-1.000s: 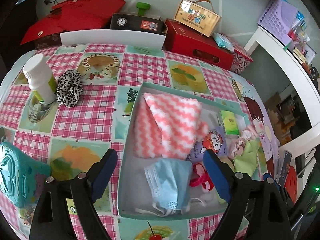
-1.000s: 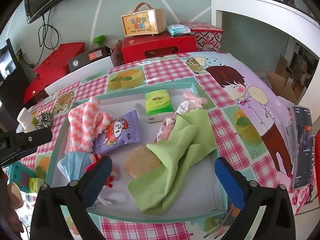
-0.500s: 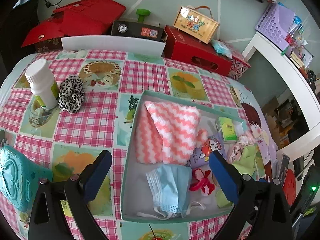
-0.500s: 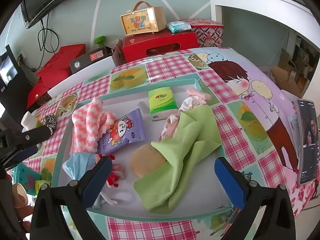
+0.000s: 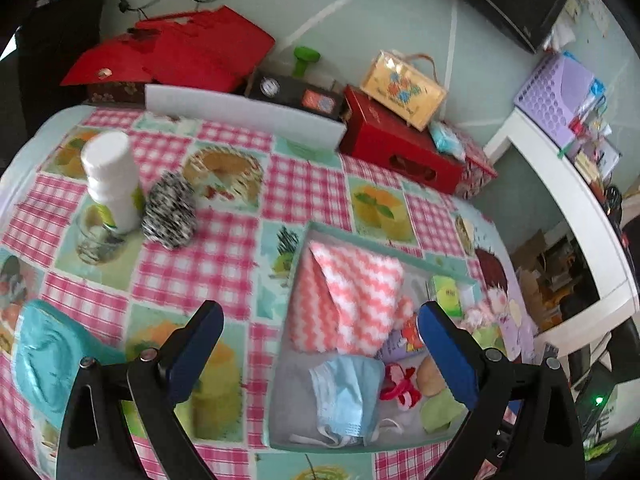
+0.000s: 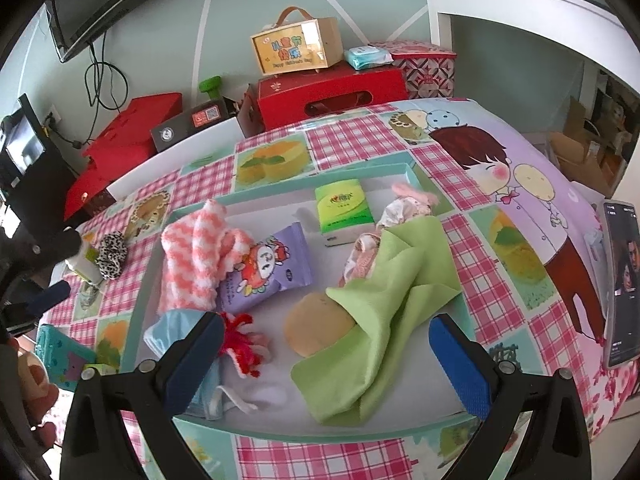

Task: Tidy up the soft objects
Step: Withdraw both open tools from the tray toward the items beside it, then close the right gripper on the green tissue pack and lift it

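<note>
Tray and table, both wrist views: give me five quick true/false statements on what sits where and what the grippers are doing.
1. The leopard-print scrunchie lies inside the tray. False: it is on the tablecloth outside the tray, beside the white bottle.
2. The green cloth partly covers a tan round cushion. True.
3. The left gripper is clamped on the blue face mask. False: its jaws stand wide and hold nothing; the mask lies in the tray.
4. The green tissue pack lies in the tray. True.
5. The right gripper holds the pink-and-white towel. False: it is open and empty; the towel rests in the tray.
</note>
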`<state>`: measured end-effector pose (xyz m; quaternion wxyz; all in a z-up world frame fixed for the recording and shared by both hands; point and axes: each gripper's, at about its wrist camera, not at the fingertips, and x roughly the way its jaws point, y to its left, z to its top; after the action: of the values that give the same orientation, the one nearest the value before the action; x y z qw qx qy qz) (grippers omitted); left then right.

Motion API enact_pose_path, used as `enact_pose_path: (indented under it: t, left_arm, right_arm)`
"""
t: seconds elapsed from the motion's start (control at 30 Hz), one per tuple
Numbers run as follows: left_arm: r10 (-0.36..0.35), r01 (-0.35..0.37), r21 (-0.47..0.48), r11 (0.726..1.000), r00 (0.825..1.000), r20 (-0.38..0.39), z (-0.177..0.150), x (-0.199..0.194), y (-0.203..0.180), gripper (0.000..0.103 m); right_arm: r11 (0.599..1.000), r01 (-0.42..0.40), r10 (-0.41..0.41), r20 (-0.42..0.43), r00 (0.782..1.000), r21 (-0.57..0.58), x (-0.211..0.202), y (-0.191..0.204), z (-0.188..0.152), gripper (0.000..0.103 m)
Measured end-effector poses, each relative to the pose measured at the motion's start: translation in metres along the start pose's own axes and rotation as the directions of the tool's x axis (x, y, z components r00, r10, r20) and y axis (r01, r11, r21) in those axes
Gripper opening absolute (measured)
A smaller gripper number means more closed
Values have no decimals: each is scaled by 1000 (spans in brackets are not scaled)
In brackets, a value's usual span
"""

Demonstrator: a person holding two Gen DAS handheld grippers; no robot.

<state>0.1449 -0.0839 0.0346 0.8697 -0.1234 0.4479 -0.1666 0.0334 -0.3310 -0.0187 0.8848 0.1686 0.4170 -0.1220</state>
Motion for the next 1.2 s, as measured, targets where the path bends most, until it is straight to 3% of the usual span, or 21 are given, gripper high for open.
enact_pose_path:
  t: [0.27, 0.37, 0.53, 0.7, 0.8, 1.07, 1.2]
  left_arm:
    - [43, -34, -87, 996, 994, 104, 24, -39, 49, 98]
    - [127, -113, -109, 988, 983, 130, 29, -55, 73, 98]
    - [259, -224, -200, 954, 950, 171, 33, -85, 119, 98]
    - [372, -326, -292, 899, 921, 116, 26, -93, 165, 98]
    - [394, -351, -327, 877, 916, 73, 21, -90, 185, 98]
    - [415, -398, -325, 858, 910, -18, 13, -75, 205, 98]
    - [437, -433, -330, 839, 897, -68, 9, -65, 217, 98]
  right_arm:
    - [999, -48, 48, 9, 999, -14, -4, 19, 3, 103]
    - [998, -39, 40, 11, 999, -45, -5, 32, 3, 103]
    - [990, -63, 65, 12, 998, -128, -7, 61, 1, 103]
    - [978, -115, 114, -17, 993, -173, -5, 90, -1, 103]
    - [966, -137, 134, -29, 991, -219, -5, 111, -3, 103]
    - [911, -198, 176, -93, 980, -362, 3, 169, -23, 103]
    - [870, -238, 194, -145, 970, -432, 10, 194, -40, 103]
